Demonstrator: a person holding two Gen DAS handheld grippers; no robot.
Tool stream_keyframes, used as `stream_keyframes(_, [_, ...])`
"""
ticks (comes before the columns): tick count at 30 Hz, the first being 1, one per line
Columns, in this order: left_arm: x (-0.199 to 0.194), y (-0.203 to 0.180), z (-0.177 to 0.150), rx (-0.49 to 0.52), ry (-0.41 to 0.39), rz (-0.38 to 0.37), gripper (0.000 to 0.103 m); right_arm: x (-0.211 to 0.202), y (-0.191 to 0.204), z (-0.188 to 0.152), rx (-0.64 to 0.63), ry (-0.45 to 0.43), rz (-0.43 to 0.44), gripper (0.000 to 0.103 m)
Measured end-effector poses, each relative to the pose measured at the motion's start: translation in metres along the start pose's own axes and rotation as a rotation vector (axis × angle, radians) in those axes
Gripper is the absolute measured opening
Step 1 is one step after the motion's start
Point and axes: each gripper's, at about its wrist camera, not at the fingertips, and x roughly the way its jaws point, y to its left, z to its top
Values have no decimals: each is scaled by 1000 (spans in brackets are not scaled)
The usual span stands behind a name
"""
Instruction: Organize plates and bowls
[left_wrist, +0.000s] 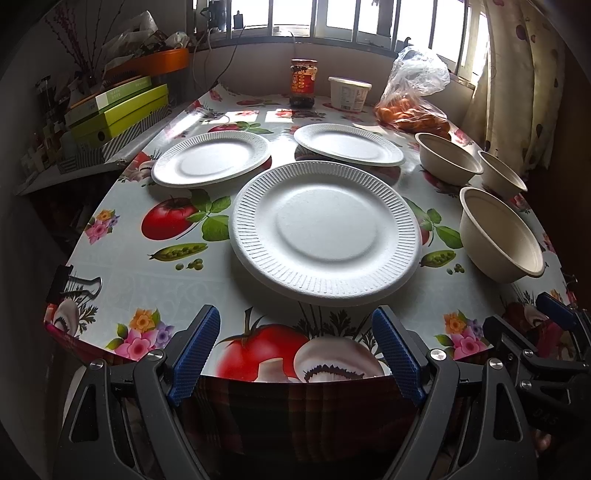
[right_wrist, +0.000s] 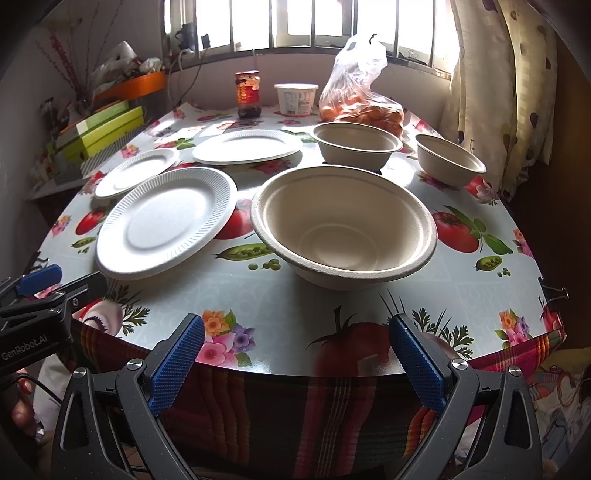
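Currently left gripper (left_wrist: 295, 354) spread wide, empty, facing near plate (left_wrist: 325, 230); right gripper (right_wrist: 297, 363) likewise, facing near bowl (right_wrist: 343, 225).

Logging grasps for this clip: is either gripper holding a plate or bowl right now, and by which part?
Nothing is held. The left gripper and right gripper are both open, short of the nearest plate and nearest bowl.

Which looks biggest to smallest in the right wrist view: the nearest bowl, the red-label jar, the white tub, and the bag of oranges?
1. Nearest bowl, though closeness to the camera inflates it.
2. Bag of oranges.
3. White tub and red-label jar: too alike to rank; the tub is wider, the jar taller.
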Motion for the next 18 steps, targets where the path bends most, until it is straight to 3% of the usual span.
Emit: stream_keyframes(18, [0,0,-1,2,-1,1,85,1,-1,1,1,0,2,101])
